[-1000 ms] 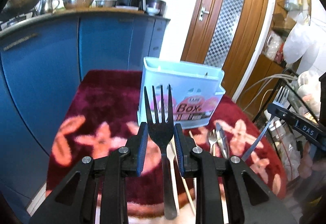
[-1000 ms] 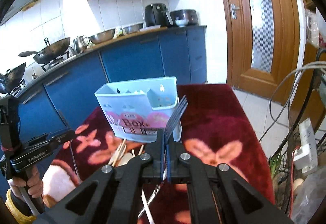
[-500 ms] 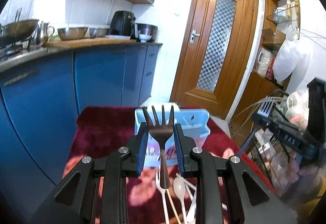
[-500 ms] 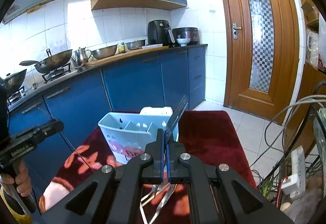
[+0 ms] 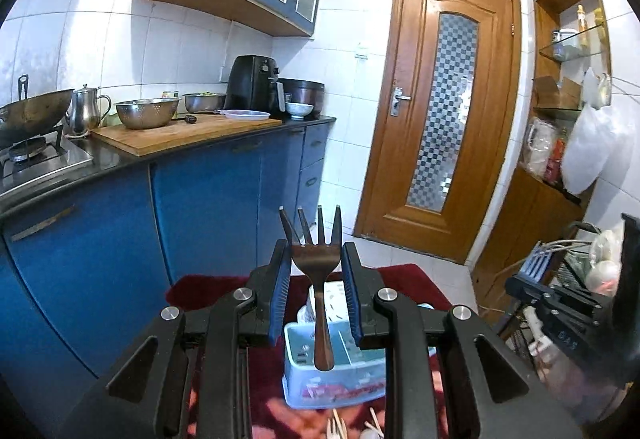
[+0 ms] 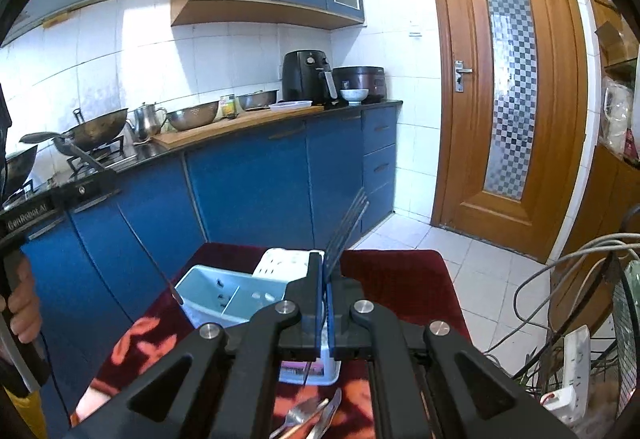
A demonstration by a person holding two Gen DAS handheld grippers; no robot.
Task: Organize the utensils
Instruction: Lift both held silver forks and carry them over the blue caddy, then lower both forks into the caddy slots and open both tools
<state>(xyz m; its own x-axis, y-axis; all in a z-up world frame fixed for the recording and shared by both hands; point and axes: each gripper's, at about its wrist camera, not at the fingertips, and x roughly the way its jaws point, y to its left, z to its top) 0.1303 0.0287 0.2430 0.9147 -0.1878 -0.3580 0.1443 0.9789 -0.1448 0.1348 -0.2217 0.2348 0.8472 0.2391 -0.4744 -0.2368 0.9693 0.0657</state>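
My left gripper (image 5: 316, 279) is shut on a metal fork (image 5: 316, 263), tines up, its handle hanging over the light blue utensil box (image 5: 332, 371) on the red flowered table (image 5: 208, 287). My right gripper (image 6: 323, 287) is shut on a second fork (image 6: 346, 227), seen edge-on, tines up, held high above the box (image 6: 224, 295). The left gripper's fork handle (image 6: 160, 271) reaches down to the box's left rim. The right gripper also shows in the left wrist view (image 5: 540, 271). Loose utensils (image 6: 312, 415) lie on the cloth in front of the box.
Blue kitchen cabinets (image 5: 208, 207) and a counter with pots stand left and behind. A wooden door (image 5: 436, 119) is at the back. Cables and a power strip (image 6: 572, 359) lie right of the table. A white container (image 6: 280, 263) stands behind the box.
Both grippers have risen well above the table with their forks still held. The box now lies below them, and the left fork's handle hangs over its compartments.
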